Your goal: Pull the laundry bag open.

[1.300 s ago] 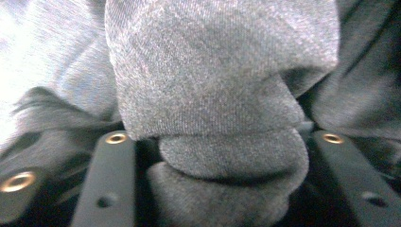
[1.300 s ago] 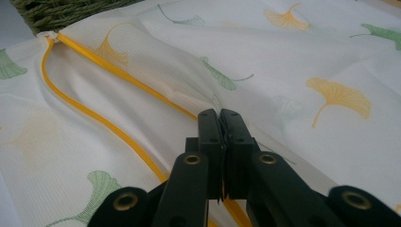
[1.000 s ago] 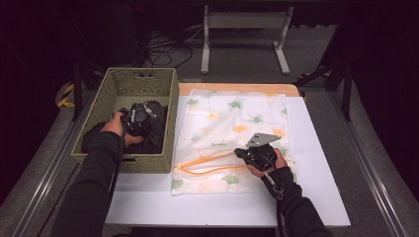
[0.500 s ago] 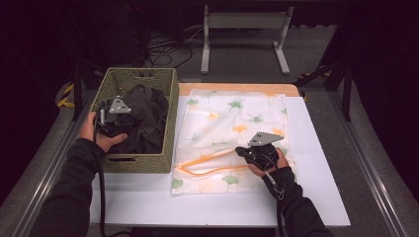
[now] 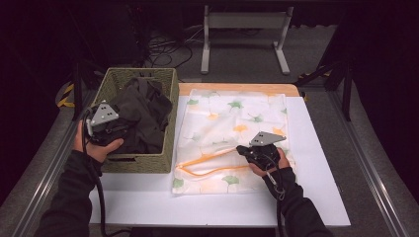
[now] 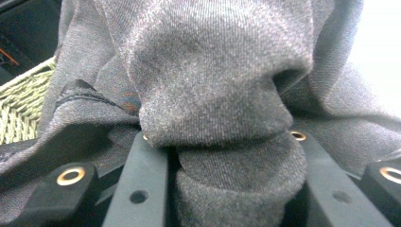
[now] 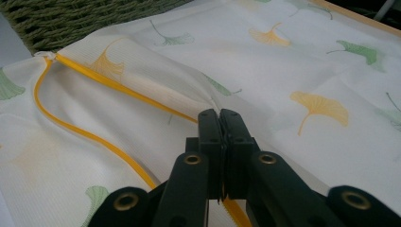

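So the left gripper (image 5: 109,129) is over the near-left part of the wicker basket (image 5: 143,160), and in the left gripper view its jaws are clamped partway on a thick bunch of the dark grey garment (image 6: 222,99), cloth bulging up between them, so they're held apart only by the wad of fabric. Most of that garment is still heaped in the basket in the high view. Over on the right, the right gripper (image 5: 245,149) sits low on the white ginkgo-print laundry bag (image 5: 237,111) lying flat on the counter (image 5: 316,148), and in the right gripper view its jaws look pressed fully together right at the orange zipper edge (image 7: 113,84); I'd say they're pinching the upper lip of the opening, but the fabric between them is too thin to really make out. The thing that matters for what's next, as I read it: the bag's mouth runs as a long loop from the right gripper out toward the bag's near-left corner, right beside the basket wall. So the garment lies left of the opening, and the left hand is clearly the nearer one to carry it across, rightward over the basket rim. The opening looks pretty flat though, so the right side probably needs to lift that lip.
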`<action>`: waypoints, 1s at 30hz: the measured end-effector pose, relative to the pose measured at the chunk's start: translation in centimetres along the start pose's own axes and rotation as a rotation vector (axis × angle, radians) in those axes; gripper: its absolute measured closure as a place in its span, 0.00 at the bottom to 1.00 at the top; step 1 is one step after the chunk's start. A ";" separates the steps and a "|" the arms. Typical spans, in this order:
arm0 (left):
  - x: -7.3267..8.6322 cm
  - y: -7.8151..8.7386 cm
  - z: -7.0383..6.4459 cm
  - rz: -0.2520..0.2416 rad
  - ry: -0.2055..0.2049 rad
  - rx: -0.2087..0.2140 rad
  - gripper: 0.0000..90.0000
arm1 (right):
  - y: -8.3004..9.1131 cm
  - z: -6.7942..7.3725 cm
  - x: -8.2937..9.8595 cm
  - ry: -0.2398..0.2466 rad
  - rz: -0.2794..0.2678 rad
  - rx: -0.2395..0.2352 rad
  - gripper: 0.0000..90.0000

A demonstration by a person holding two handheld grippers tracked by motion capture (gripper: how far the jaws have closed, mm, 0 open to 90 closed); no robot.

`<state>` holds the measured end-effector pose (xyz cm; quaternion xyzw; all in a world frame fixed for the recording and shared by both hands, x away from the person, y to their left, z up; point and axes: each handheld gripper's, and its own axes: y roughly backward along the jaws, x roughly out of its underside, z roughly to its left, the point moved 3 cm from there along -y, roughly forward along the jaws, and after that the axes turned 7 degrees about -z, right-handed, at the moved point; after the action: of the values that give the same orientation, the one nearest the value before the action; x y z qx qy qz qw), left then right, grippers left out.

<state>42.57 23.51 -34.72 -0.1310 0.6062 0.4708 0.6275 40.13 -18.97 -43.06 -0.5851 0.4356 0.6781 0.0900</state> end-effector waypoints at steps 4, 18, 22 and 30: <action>-0.1 1.3 -0.2 -0.050 0.015 -0.008 0.77 | 0.0 0.0 0.0 -0.003 -0.002 0.001 0.98; -1.4 3.9 -2.9 -0.161 0.020 0.044 0.77 | 0.1 -0.1 -0.1 -0.007 -0.017 0.011 0.98; -2.0 4.0 -3.5 -0.172 0.018 0.051 0.77 | 0.3 -0.2 -0.3 -0.010 -0.024 0.014 0.98; -2.9 5.0 -4.4 -0.237 0.053 0.091 0.77 | 0.4 -0.2 -0.3 -0.013 -0.031 0.017 0.98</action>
<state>36.49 21.62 -31.11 -0.1857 0.6235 0.3618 0.6677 40.13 -19.24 -42.61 -0.5864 0.4317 0.6768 0.1082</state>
